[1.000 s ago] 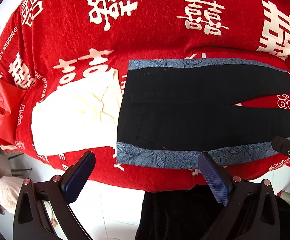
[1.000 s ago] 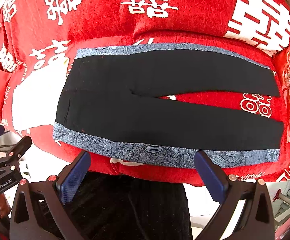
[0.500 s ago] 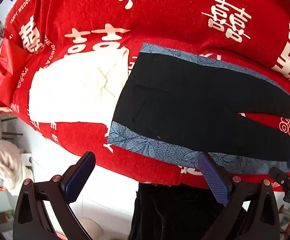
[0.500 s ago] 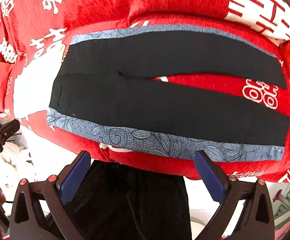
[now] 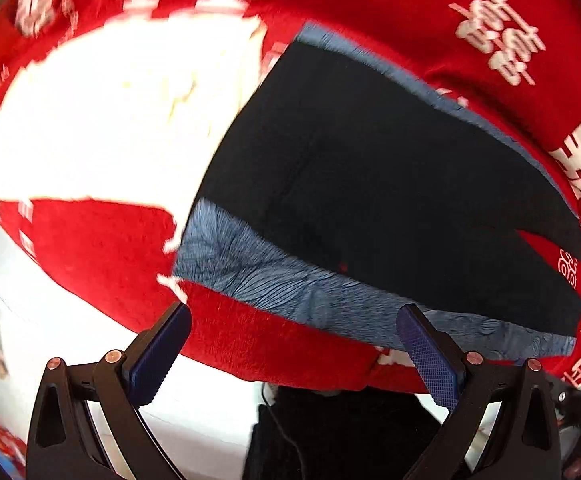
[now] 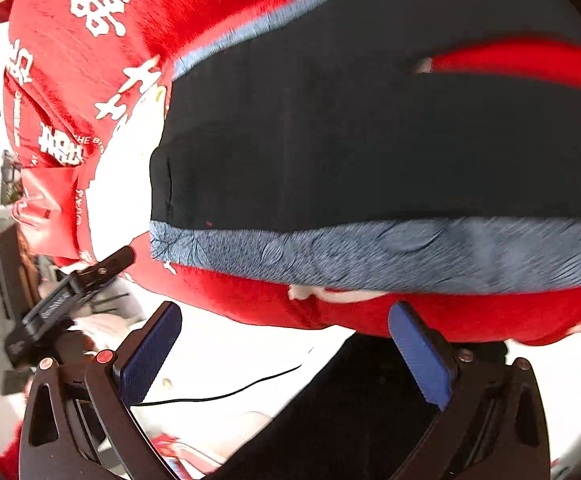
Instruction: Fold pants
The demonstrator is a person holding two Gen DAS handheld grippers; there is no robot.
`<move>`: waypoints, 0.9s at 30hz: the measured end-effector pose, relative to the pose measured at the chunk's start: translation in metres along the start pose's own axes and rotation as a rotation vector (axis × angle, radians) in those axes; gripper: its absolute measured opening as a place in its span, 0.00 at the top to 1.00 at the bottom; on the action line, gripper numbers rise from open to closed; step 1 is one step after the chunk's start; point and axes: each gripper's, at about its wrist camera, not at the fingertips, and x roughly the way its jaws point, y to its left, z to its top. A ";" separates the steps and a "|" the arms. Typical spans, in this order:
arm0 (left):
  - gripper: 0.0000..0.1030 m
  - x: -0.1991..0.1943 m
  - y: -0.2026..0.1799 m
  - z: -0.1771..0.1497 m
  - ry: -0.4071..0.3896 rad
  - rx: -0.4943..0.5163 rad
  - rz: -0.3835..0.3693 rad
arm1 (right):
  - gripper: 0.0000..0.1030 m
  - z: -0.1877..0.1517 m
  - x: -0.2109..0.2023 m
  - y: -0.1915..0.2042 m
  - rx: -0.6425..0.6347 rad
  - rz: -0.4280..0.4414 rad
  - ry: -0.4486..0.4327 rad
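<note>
Left wrist view: we see left tool spread, empty; pants blurred.
Right wrist view: right tool spread, empty; pant legs cut off.

We see the pants lying flat on the blanket, with the folded cloth just to their left and both legs stretching off to the right.

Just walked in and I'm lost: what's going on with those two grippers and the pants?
A person is holding both grippers near the black pants, which lie flat and unfolded on a red cloth, a white garment beside the waist. The left gripper and right gripper are open at the near grey-blue side stripe, gripping nothing yet.
</note>
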 end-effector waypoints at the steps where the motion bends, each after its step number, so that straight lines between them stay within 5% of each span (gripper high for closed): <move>1: 0.00 0.007 0.007 -0.002 0.000 -0.014 -0.011 | 0.00 -0.003 0.009 -0.002 0.017 0.033 0.005; 10: 0.00 0.055 0.046 -0.009 0.009 -0.107 -0.164 | 0.00 -0.022 0.101 -0.017 0.147 0.326 0.041; 16: 0.00 0.066 0.047 -0.003 0.008 -0.071 -0.215 | 0.00 -0.004 0.133 -0.006 0.200 0.418 0.004; 21: 0.00 0.068 0.041 -0.007 0.035 -0.073 -0.269 | 0.00 0.007 0.127 -0.003 0.244 0.514 -0.050; 27: 0.00 0.074 0.038 0.003 0.048 -0.157 -0.377 | 0.00 0.018 0.094 0.015 0.147 0.574 -0.093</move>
